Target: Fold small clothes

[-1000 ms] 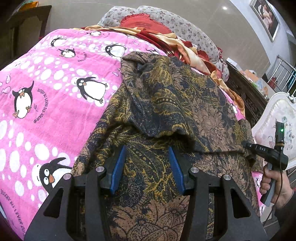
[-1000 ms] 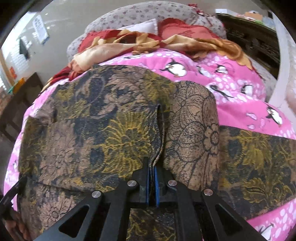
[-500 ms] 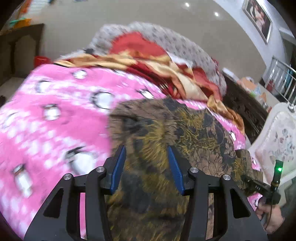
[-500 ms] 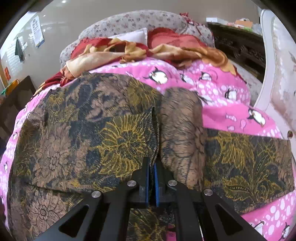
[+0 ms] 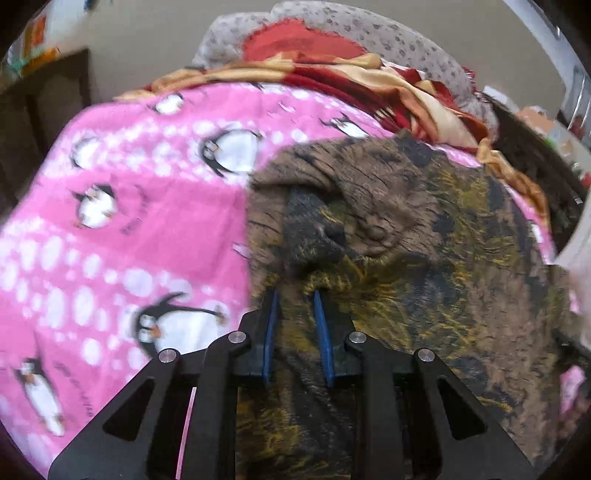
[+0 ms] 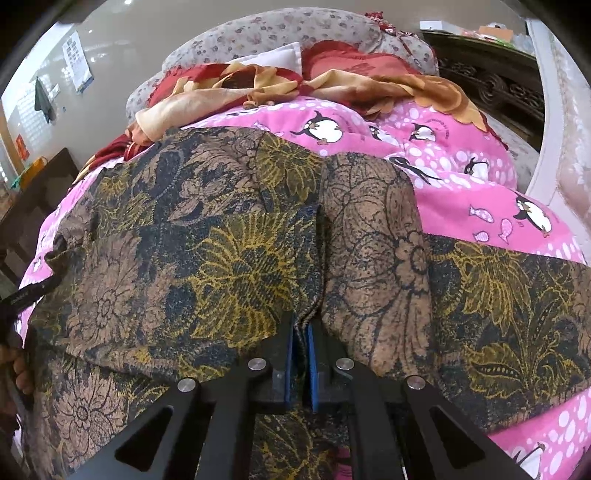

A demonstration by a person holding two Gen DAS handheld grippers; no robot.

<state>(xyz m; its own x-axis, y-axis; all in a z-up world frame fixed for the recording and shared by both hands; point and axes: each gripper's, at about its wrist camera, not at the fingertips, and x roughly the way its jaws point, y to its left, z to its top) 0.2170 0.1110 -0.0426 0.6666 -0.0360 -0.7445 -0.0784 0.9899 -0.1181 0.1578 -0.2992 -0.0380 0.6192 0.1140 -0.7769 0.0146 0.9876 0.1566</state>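
A brown, black and yellow floral garment (image 5: 424,258) lies spread on a pink penguin blanket (image 5: 110,229). My left gripper (image 5: 295,295) has its blue pads narrowed around a raised fold near the garment's left edge; the view is blurred. My right gripper (image 6: 300,328) is shut on a pinched ridge of the same garment (image 6: 229,251), with cloth falling to both sides. The left gripper's tip (image 6: 26,295) shows at the left edge of the right wrist view.
The pink blanket (image 6: 480,184) covers a bed. A red and orange cloth (image 6: 277,85) and floral pillows (image 6: 258,33) lie at the far end. Dark carved furniture (image 6: 491,66) and a white padded chair (image 6: 561,147) stand at the right.
My left gripper has closed from wide open onto a fold at the garment's left edge, after swinging up and left. My right gripper has stayed shut on the cloth and lifted it slightly.
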